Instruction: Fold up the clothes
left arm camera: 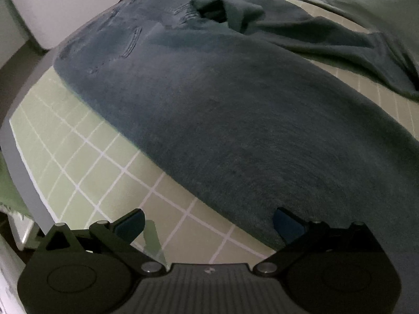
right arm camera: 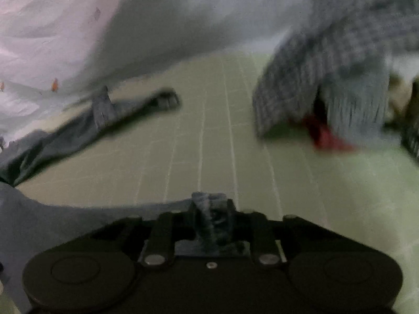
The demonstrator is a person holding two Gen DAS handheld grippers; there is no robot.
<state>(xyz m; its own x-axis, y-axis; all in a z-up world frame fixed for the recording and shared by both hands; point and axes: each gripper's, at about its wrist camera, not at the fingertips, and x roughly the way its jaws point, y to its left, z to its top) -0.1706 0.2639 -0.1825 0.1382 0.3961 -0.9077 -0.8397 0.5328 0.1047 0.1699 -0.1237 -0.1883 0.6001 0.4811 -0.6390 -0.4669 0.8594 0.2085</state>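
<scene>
Left gripper (left arm camera: 208,226) hangs with its jaws spread wide, nothing between them, right over the near edge of the dark teal garment (left arm camera: 235,120). That garment lies flat ahead of it on the green grid mat (left arm camera: 86,157), one sleeve (left arm camera: 353,41) trailing off to the far right. No containers in either view. Right gripper (right arm camera: 212,214) is pinched tight on a bunched fold of the same teal cloth, the fabric running off to its left. Ahead on its right, a grey knitted garment (right arm camera: 327,78) with something red (right arm camera: 327,136) beneath, too blurred to name. Pale patterned fabric (right arm camera: 65,39) fills the far left, cut off by the edge.
</scene>
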